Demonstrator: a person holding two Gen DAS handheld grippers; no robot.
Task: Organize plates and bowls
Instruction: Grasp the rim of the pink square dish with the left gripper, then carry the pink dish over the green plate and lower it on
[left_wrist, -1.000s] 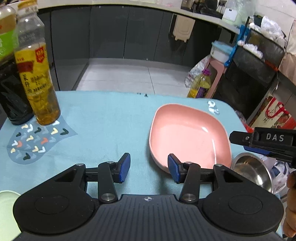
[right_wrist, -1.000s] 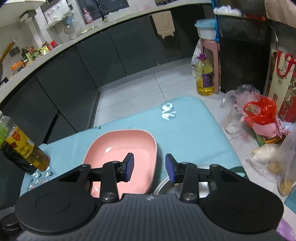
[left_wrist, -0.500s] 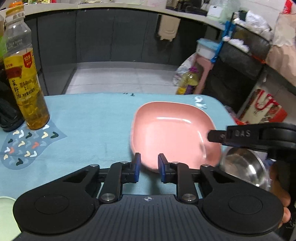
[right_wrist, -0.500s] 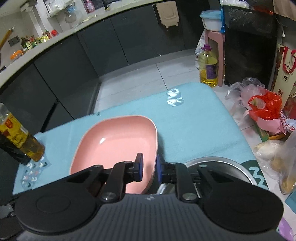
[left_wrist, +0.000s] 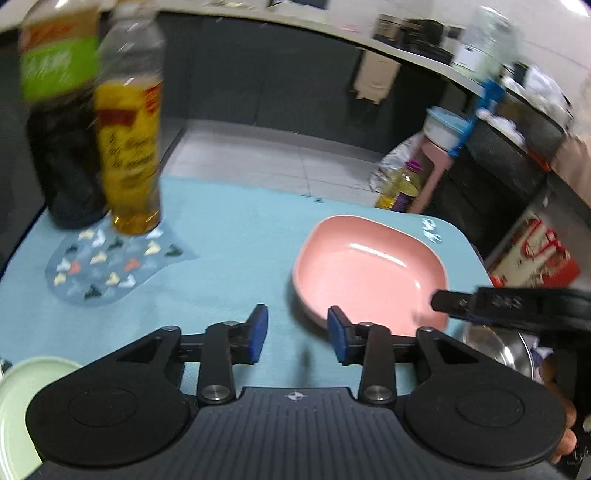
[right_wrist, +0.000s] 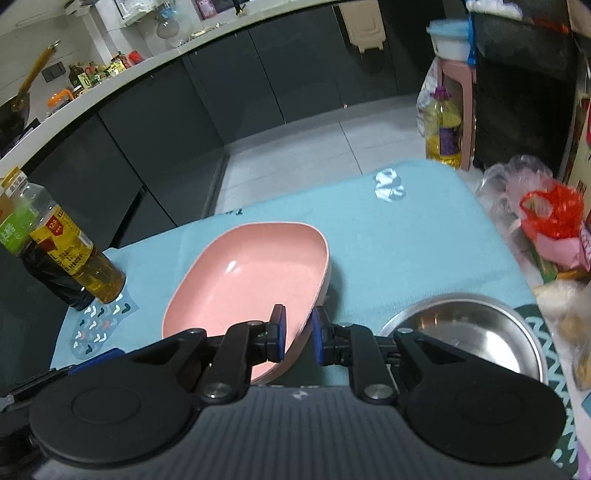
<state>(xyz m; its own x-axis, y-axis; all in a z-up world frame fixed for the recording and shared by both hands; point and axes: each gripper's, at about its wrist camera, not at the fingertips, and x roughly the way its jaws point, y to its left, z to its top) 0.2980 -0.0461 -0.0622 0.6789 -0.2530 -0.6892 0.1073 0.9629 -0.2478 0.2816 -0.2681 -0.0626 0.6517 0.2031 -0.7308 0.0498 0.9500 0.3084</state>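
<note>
A pink plate (right_wrist: 251, 273) lies on the light blue cloth (right_wrist: 406, 240), and my right gripper (right_wrist: 298, 334) is shut on its near rim. The gripped side looks tilted up a little off the cloth. In the left wrist view the same pink plate (left_wrist: 369, 273) sits right of centre, with the right gripper's black fingers (left_wrist: 458, 304) reaching onto its near right rim. My left gripper (left_wrist: 297, 332) hangs just left of the plate, its jaws opening with only cloth between them. A steel bowl (right_wrist: 465, 332) rests right of the plate. A pale green plate (left_wrist: 22, 398) shows at the lower left.
Two bottles, one of yellow oil (left_wrist: 127, 147) and one dark with a green label (left_wrist: 59, 129), stand at the cloth's far left on a patterned mat (left_wrist: 110, 266). Bags (right_wrist: 550, 218) and an oil jug (right_wrist: 443, 129) sit on the floor past the table's right edge.
The right gripper closed on the pink plate's rim and keeps hold, tilting it. The left gripper closed briefly at the plate's near edge, then reopened and slid left away from it.
</note>
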